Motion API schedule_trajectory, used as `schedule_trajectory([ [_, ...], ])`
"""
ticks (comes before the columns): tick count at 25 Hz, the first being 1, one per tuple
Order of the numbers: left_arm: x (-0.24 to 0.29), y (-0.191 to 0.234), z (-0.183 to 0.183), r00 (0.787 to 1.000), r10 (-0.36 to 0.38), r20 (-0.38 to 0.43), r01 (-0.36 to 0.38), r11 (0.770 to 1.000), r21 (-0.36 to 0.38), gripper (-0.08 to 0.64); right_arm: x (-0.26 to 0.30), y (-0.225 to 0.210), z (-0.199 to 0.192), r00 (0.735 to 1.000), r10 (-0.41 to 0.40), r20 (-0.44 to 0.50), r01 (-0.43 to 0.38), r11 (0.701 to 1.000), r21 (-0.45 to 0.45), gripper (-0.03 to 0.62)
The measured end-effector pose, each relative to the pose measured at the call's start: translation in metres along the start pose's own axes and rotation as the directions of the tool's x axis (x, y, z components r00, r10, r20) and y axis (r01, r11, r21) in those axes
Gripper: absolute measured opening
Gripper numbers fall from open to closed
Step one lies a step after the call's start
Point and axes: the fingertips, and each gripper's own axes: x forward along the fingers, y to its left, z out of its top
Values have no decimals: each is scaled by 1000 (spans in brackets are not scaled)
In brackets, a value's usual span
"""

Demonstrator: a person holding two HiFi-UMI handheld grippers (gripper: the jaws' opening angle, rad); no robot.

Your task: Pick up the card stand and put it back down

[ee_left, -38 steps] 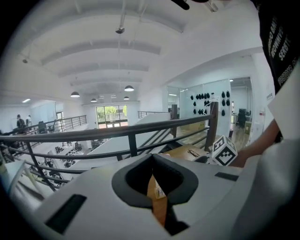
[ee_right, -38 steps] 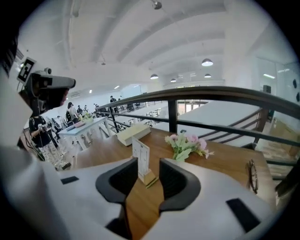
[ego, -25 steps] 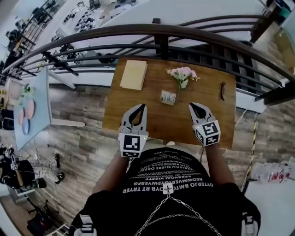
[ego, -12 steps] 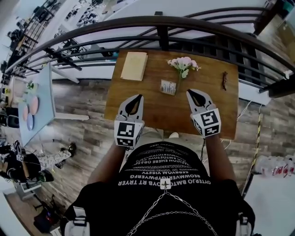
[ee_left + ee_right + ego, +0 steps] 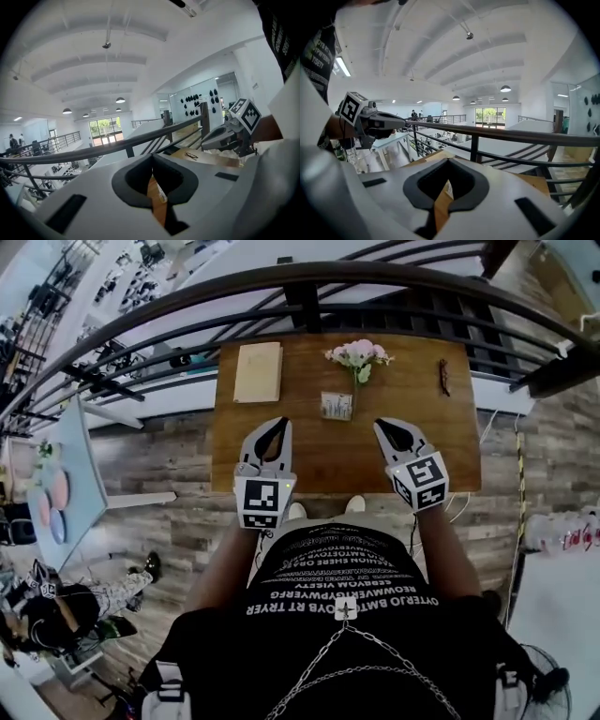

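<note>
Head view, looking steeply down, has the left claw (image 5: 278, 424) and the right claw (image 5: 383, 426) held side by side over the near half of the wooden surface (image 5: 427, 451), both pointing away from the person toward the railing (image 5: 309, 282). The card stand (image 5: 336, 406) sits upright on the surface just ahead of the two claw tips and between them, touched by neither. Past the stand, farther from the claws, lies a small bunch of pink flowers (image 5: 357, 353). A tan book (image 5: 258, 372) lies ahead of the left claw, and a small dark object (image 5: 443, 377) lies ahead of the right claw, off to its outer side. From the left gripper view, the left claw (image 5: 152, 159) has its jaws closed tip to tip with nothing between them, only wood showing through the gap behind. The right gripper view shows the same of the right claw (image 5: 447, 161): closed and empty.
</note>
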Motion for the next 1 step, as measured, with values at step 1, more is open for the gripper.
schedule_trajectory([
  [1,-2,3,-3,1000,-8,-4,8,1000,1,26,1,5,0,1000,-6,-6,6,1000,-7,14],
])
